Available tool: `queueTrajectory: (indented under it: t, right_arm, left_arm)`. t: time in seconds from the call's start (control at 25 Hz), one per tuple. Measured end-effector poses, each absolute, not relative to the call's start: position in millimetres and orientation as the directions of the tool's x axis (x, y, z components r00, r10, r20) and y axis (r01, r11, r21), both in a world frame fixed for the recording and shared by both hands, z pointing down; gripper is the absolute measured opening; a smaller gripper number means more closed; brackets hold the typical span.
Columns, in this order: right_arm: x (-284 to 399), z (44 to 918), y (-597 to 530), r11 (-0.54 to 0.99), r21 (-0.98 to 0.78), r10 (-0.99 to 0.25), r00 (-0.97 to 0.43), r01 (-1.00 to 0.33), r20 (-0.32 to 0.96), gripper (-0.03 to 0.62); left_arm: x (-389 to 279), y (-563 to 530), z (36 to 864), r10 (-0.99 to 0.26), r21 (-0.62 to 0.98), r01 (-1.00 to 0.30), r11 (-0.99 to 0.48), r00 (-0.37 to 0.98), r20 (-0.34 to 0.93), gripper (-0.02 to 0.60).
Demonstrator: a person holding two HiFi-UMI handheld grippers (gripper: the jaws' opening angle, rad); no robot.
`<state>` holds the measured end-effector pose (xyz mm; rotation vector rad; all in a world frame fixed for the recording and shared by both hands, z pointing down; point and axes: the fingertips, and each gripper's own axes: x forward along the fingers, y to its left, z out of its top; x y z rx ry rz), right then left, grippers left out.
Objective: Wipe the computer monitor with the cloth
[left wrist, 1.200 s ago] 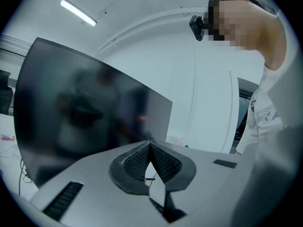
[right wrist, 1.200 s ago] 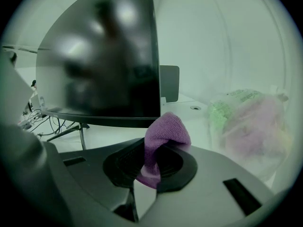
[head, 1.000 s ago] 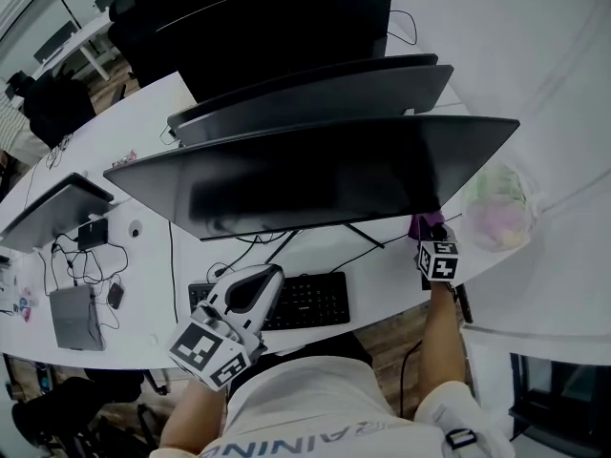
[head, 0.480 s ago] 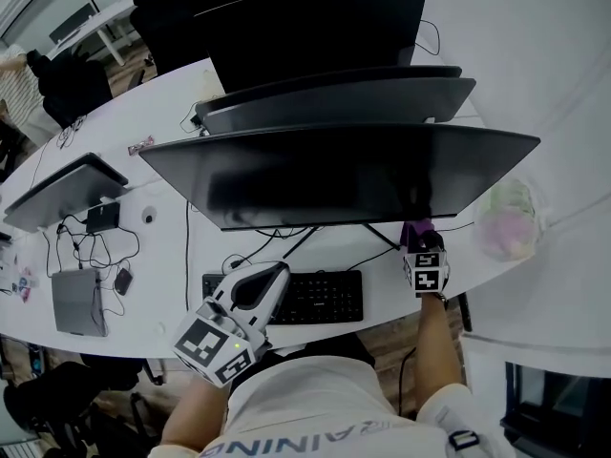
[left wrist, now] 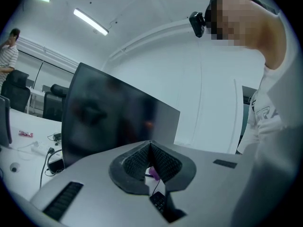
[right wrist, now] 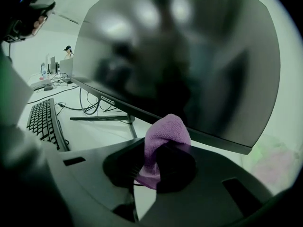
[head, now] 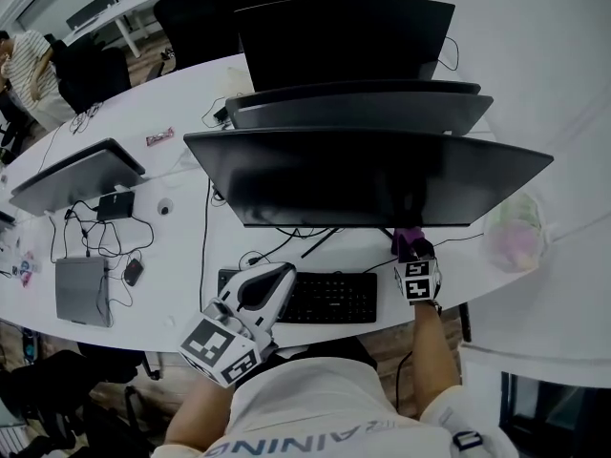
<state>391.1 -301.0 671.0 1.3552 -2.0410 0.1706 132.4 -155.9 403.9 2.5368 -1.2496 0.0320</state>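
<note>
A wide black computer monitor (head: 363, 175) stands on the white desk; its dark screen (right wrist: 189, 56) fills the right gripper view. My right gripper (head: 411, 253) is shut on a purple cloth (right wrist: 163, 138), which bulges up between the jaws just below the monitor's lower right edge. The cloth (head: 409, 240) shows as a small purple patch in the head view. My left gripper (head: 260, 292) hangs over the keyboard's left end, its jaws closed with nothing between them. Its own view shows the monitor (left wrist: 113, 117) from the side.
A black keyboard (head: 325, 297) lies in front of the monitor, with cables and the monitor stand behind it. More monitors (head: 353, 103) stand behind. A laptop (head: 76, 175), a grey box (head: 78, 291) and cables sit at the left. A translucent bag (head: 516, 232) lies at the right.
The right gripper with the cloth has shifted slightly left along the monitor's lower right edge. The head view has swung, so the desk appears further right. The left gripper stays put.
</note>
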Motion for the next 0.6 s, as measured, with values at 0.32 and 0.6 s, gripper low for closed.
queueTrajectory:
  t: [0.32,0.6]
  right_arm:
    - [355,671,-296,0.487,0.262,-0.755,-0.251,-0.833,0.606,0.055]
    - [311,672,-291,0.537,0.263,-0.732,-0.288,-0.802,0.618,0.055]
  left_arm:
    - [100,-145,404,-0.802,0.289,-0.797,-0.530,0.582,0.134,0.009]
    - [64,-134,403,-0.829,0.295,-0.820,-0.490,0.543,0.134,0.009]
